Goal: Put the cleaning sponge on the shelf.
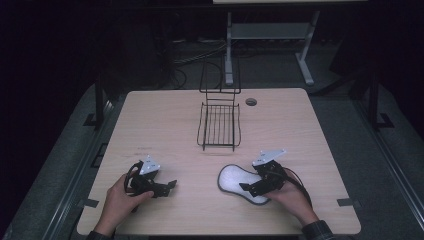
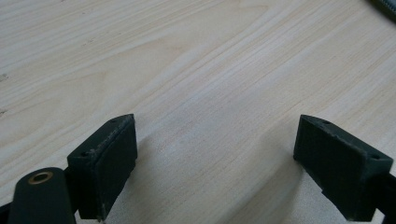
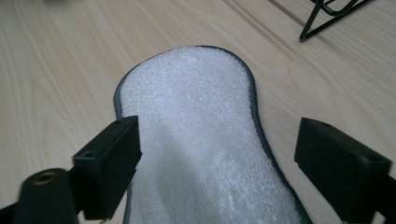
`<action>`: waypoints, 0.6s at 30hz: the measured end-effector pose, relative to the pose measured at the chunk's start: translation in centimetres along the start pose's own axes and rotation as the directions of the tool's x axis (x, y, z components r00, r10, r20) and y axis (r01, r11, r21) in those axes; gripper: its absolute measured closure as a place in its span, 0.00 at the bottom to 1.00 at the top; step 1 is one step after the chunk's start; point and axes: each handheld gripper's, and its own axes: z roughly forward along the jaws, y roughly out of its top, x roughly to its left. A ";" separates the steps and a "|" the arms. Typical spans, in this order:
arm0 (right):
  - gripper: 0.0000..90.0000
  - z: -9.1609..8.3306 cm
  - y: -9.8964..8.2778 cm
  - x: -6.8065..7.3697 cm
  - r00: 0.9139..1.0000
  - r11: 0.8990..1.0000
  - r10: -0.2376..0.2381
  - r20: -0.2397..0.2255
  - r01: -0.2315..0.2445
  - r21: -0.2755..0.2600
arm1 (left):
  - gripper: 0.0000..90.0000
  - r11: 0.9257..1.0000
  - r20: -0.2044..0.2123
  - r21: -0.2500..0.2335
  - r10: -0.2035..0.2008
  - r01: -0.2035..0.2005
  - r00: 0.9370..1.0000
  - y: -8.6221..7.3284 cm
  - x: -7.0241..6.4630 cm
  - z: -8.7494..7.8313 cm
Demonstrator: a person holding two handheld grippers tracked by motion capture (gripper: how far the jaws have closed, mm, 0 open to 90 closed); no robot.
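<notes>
White and fleecy with a dark bound edge, the shoe insole (image 3: 201, 140) lies flat on the pale wood-grain table (image 1: 165, 120), under my right gripper (image 3: 217, 154), whose jaws are spread to either side of it. My left gripper (image 2: 217, 158) is spread over bare wood, and a black wire rack (image 1: 219, 125) stands beyond the insole.
</notes>
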 end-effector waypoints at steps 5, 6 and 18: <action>0.11 0.5 0.2 0.0 1.000 1.000 -0.019 -0.005 0.019 0.012 | 0.14 1.000 0.000 -0.001 0.000 0.000 1.000 0.0 0.0 0.0; 0.11 0.6 0.2 -0.1 1.000 0.999 -0.028 -0.008 0.028 0.016 | 0.14 1.000 0.000 0.000 0.000 0.000 1.000 0.0 0.0 0.0; 0.09 1.9 0.0 -0.1 0.998 0.998 -0.046 -0.030 0.047 0.044 | 0.14 1.000 0.000 -0.001 0.000 0.000 1.000 0.0 0.0 0.0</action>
